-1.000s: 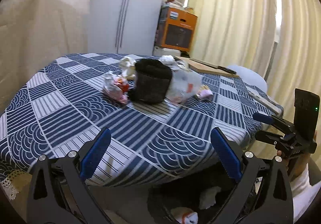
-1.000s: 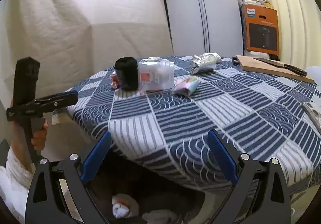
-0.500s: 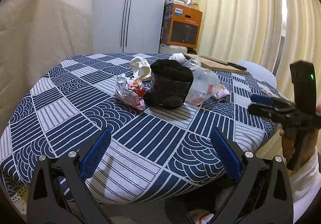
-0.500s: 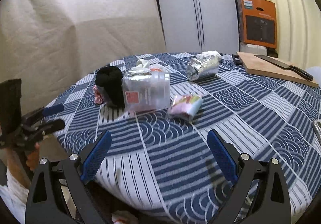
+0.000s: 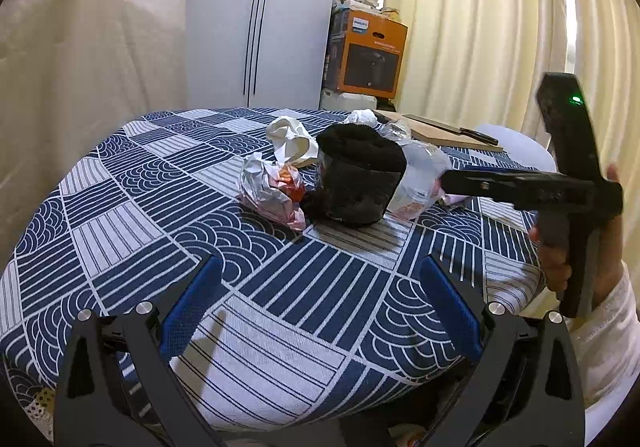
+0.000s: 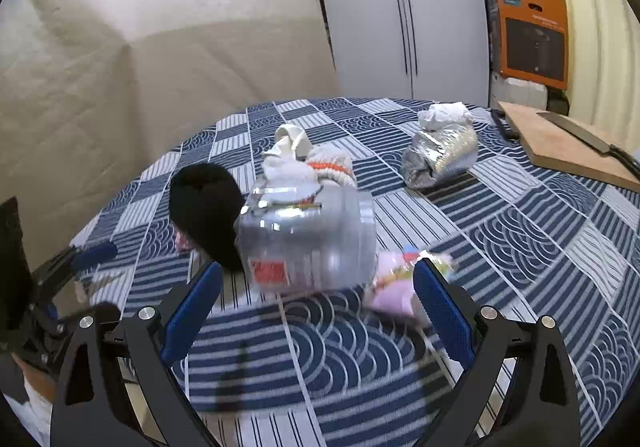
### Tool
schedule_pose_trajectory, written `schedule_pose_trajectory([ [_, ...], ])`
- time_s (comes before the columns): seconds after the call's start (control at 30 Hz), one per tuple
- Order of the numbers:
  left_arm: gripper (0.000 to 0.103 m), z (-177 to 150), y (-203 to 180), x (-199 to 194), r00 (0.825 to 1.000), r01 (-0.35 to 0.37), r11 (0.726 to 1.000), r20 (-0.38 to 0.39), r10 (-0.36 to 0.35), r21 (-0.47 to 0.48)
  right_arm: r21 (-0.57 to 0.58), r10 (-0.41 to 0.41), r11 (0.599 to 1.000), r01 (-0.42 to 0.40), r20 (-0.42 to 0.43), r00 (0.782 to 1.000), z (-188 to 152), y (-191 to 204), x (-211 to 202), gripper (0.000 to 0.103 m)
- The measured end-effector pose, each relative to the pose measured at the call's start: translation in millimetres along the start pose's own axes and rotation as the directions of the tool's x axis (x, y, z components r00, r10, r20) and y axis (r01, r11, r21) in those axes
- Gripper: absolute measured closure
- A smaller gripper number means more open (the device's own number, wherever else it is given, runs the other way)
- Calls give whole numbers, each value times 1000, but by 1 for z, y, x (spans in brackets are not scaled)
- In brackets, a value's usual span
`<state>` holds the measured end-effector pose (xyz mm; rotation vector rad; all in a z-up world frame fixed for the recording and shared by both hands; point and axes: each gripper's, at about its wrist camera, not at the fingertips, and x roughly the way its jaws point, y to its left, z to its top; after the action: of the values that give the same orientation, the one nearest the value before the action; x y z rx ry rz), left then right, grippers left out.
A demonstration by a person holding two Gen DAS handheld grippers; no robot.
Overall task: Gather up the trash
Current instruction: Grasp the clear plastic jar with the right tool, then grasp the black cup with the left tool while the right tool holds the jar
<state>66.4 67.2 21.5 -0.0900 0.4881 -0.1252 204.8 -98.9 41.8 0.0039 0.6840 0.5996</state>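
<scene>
Trash lies in a cluster on the table (image 5: 120,231) with its blue-and-white patterned cloth. From the left wrist, the left gripper (image 5: 320,311) hangs over the near edge, its blue-padded jaws spread wide and empty. At 12 o'clock from it stands a black sock (image 5: 358,179); touching the sock at 9 o'clock is a crumpled wrapper (image 5: 270,191) with red print, and a white wad (image 5: 290,141) sits behind at 11. A clear jar (image 5: 420,179) leans against the sock at 3 o'clock. The right gripper (image 5: 460,179) reaches in from 3 o'clock, seen side-on, held by a hand (image 5: 560,251) in a white sleeve; its tip is near the jar. A board (image 5: 440,135) with a knife (image 5: 452,127) lies at 1 o'clock. From the right wrist, the right gripper (image 6: 316,307) has its jaws spread, empty, with the jar (image 6: 308,239) straight ahead at 12, blurred. The sock (image 6: 204,215) touches the jar at 9 o'clock, a pink packet (image 6: 396,283) lies at 3 o'clock beside the right pad, and a foil bag (image 6: 440,155) rests well apart at 1 o'clock. The left gripper (image 6: 86,259) shows at 9 o'clock.
</scene>
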Motion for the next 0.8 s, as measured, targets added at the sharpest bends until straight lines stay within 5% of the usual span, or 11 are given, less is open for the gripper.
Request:
schedule_pose_trajectory([
  [0.17,6,7,0,3,1000,1,1000,7,-1,-1,31,-2,1000,2,-7,1000,11,-5,12,11],
  [0.27,6,12,-3,6,1000,7,1000,6,-7,6,11,24,1000,-24,-42,999,12,-4,18,36],
  [0.5,6,20,-8,13,998,65,998,13,-65,-5,-26,30,999,-29,32,999,5,1,-10,36],
  [0.8,6,35,-21,31,1000,21,1000,-11,-21,19,34,67,997,-72,127,990,-12,-28,-60,36],
])
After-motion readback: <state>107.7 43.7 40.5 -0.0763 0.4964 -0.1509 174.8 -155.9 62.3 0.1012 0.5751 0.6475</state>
